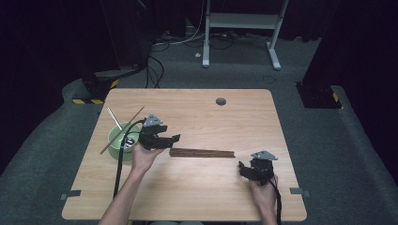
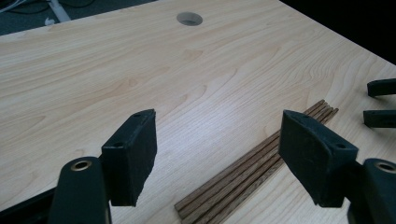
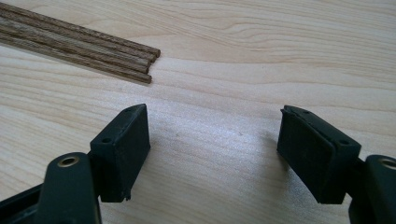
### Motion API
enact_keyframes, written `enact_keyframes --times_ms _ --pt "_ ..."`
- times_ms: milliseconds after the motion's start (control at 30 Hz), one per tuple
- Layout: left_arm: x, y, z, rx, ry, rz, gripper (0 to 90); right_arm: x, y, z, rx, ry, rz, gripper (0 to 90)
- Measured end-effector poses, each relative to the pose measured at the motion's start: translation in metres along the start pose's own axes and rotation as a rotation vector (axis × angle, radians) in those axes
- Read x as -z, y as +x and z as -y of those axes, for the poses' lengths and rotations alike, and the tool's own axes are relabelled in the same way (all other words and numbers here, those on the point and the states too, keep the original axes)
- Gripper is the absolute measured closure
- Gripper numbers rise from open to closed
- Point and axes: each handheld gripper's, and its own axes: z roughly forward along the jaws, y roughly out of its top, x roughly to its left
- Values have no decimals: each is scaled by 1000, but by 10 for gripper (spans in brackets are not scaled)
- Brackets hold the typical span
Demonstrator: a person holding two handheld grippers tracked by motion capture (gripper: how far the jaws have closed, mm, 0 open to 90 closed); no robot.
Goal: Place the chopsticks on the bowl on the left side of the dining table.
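Two tools stand released: left tool (image 1: 164,137) at 9 o'clock of the chopstick bundle (image 1: 202,153), right tool (image 1: 245,169) at 4 o'clock. Bundle lies flat mid-worktop (image 1: 197,187), ends aligned, accessible from both sides.

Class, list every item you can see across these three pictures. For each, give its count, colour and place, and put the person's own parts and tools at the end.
Table: one, light wood, centre of the high view, on grey floor.
Chopstick bundle: one row of dark brown sticks lying flat mid-table between the grippers; exact count unclear.
Bowl: one, pale green, table's left side.
Loose chopstick: one, brown, leaning across the bowl.
Metal utensil: one, silver, standing in the bowl.
Cable hole: one, grey, far middle of the table.
Frame legs: white, on the floor beyond the table.
Left gripper: black, open, at the bundle's left end.
Right gripper: black, open, near the bundle's right end.
Forearms: two, from the bottom edge.
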Motion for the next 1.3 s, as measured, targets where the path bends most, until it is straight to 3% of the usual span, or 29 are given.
enact_keyframes --times_ms 133,600,833,1300 --pt "-6 -3 -4 8 -11 17 280 0 0 0 0 0 0 248" --pt "-32 -22 -15 -47 30 43 263 0 0 0 0 0 0 248" --pt "-52 -30 -13 -73 84 70 264 0 0 0 0 0 0 248" --pt "-89 -47 -11 -132 166 78 284 0 0 0 0 0 0 248"
